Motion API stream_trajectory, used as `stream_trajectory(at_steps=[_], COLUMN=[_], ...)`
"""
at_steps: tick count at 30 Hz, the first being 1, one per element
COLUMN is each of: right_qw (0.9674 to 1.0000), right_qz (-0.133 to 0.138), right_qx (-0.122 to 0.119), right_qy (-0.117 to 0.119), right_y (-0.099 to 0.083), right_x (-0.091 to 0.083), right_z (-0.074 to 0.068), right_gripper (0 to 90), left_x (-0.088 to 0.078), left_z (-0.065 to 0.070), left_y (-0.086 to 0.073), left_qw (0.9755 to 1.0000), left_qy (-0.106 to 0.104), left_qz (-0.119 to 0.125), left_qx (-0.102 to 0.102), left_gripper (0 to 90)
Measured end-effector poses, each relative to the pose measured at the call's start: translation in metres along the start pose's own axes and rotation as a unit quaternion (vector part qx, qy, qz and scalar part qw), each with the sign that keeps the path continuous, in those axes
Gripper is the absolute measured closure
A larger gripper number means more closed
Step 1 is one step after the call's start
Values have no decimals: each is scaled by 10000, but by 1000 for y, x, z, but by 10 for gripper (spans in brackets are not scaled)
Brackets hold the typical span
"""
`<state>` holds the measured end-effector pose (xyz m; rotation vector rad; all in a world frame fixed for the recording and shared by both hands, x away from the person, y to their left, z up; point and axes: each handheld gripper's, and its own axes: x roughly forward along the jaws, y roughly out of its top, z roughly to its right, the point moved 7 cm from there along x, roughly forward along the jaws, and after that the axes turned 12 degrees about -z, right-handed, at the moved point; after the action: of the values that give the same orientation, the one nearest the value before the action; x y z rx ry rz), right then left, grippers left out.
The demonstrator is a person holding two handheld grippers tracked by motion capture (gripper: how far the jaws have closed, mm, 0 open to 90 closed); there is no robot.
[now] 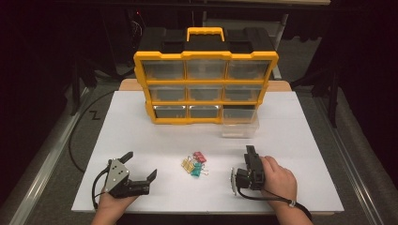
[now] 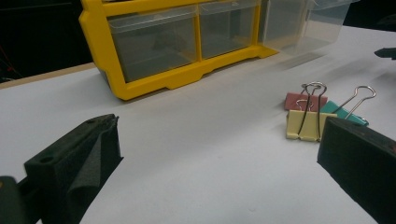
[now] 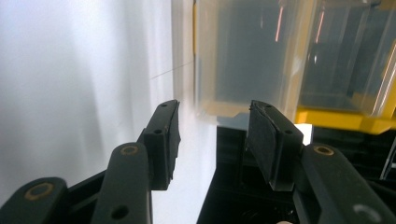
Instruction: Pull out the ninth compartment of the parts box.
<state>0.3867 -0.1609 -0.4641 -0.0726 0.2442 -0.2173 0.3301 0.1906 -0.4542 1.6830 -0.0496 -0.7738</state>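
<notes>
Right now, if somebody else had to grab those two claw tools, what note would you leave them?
Left gripper: jaws wide open, empty, low over the table, pointing toward the binder clips.
Right gripper: jaws partly open, nothing between them, aimed at the pulled-out clear drawer at the organizer's bottom right.
Done: drawer is out.
Left: clips lie loose mid-table, none picked up; probably they go in the drawer.

Both tongs are chunky matte black plastic. The left tongs point(image 1: 141, 169) carry a grey three-cornered plate dotted with small screws, and a black cable loops off them. The right tongs point(image 1: 249, 151) trail a black cable too, with brass-ringed holes along the arms and flat foam-like pads inside.
</notes>
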Motion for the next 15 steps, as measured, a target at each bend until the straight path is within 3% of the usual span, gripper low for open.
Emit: stream_trajectory(at_steps=[3,10,15], right_qw=[9999,9998,9993], right_qz=[27,79,2], right_qx=[82,49,64], right_qy=[119,182,381], right_y=[-5,-8,-13], right_x=[-1,1,2], right_z=[-8,-8,-12], right_gripper=[549,545,476], left_x=[1,3,1], left_z=[1,1,0], left_y=[0,-1,-1], left_qw=[10000,10000,10000], left_qy=[-11,31,67], left_qz=[-16,-60,-49], left_qx=[10,-5,-34], left_gripper=[3,3,3])
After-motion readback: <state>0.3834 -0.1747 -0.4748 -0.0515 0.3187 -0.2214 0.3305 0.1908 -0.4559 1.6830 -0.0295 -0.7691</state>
